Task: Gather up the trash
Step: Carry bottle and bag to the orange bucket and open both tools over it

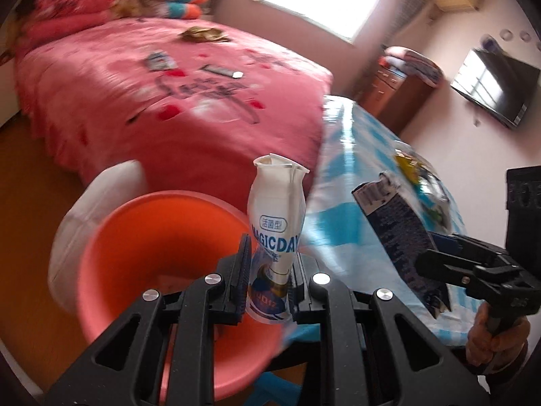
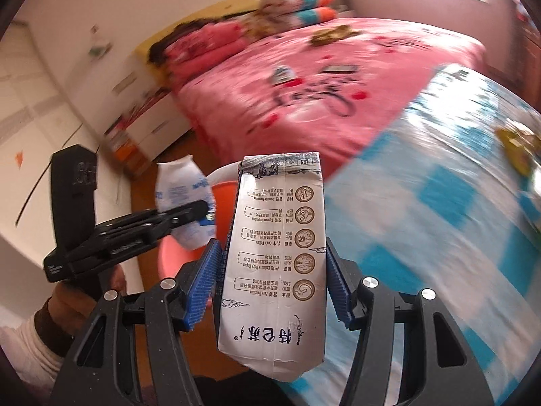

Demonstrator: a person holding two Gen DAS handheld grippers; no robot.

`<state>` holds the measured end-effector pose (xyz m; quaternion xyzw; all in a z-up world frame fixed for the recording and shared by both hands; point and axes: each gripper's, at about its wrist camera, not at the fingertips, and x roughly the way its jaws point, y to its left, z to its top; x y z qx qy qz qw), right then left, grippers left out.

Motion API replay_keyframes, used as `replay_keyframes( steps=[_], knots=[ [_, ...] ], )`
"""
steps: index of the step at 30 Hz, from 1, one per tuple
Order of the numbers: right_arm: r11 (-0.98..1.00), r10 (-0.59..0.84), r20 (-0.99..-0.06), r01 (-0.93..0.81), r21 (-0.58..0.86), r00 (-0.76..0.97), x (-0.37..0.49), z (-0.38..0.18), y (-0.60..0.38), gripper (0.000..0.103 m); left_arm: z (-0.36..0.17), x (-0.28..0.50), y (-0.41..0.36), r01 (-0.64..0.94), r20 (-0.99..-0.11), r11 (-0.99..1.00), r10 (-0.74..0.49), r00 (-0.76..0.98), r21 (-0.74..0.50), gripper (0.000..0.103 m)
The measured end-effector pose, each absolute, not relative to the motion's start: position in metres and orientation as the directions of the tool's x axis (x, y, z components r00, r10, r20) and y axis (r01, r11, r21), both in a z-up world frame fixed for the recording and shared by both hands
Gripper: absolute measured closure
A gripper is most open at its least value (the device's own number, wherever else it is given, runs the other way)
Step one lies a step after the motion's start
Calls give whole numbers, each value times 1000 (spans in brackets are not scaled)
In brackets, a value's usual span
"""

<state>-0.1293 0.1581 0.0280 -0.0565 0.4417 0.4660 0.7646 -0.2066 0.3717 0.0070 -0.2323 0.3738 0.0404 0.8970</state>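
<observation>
The left gripper (image 1: 268, 280) squeezes a white plastic drink bottle (image 1: 275, 233) above a round orange plastic bin (image 1: 142, 257), beside a pink bed (image 1: 162, 88)

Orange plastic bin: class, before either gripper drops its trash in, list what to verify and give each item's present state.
1. Left gripper shut on the white squeezed drink bottle: ok.
2. Right gripper shut on the white milk carton with printed text: ok.
3. Bottle above the orange plastic bin: ok.
4. Carton above the bin: cannot tell.
5. Bin has room: ok, the part in view looks nearly empty.
6. Bin's white liner bag in place: cannot tell.
</observation>
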Motion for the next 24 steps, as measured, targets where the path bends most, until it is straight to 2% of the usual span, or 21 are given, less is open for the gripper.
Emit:
replay_keyframes(
  steps=[6, 7, 8, 9, 10, 11, 13, 14, 17, 24],
  knots=[
    [459, 681, -727, -824, 333, 86, -144, 18, 221, 41, -24, -224, 406, -342, -727, 856, -54, 685, -387, 82],
    [451, 679, -731, -828, 334, 75, -145, 14, 230, 38, -30, -226, 410, -361, -736, 850, -46, 675, -384, 82],
    [454, 673, -736, -827, 332, 74, -145, 12, 235, 29, -34, -226, 413, -377, -746, 845, -39, 664, -379, 82],
    [463, 667, -741, -819, 338, 71, -144, 7, 239, 24, -38, -226, 417, -403, -762, 840, -20, 647, -364, 76],
    [469, 668, -741, -812, 348, 68, -142, 5, 239, 23, -43, -228, 421, -433, -777, 834, 7, 630, -343, 62],
    [475, 672, -737, -802, 361, 66, -140, 4, 238, 22, -46, -231, 425, -453, -783, 828, 27, 622, -331, 56],
    [492, 682, -727, -788, 371, 83, -136, 5, 228, 17, -48, -236, 431, -492, -785, 815, 76, 615, -306, 33],
    [506, 686, -721, -779, 369, 104, -134, 7, 221, 14, -48, -239, 434, -503, -781, 810, 94, 618, -301, 31],
    [536, 697, -703, -755, 378, 142, -126, 11, 202, 14, -45, -241, 438, -516, -775, 803, 113, 622, -297, 24],
    [582, 709, -678, -702, 410, 193, -116, 10, 160, 11, -32, -234, 424, -495, -761, 822, 122, 637, -283, 19]
  ],
)
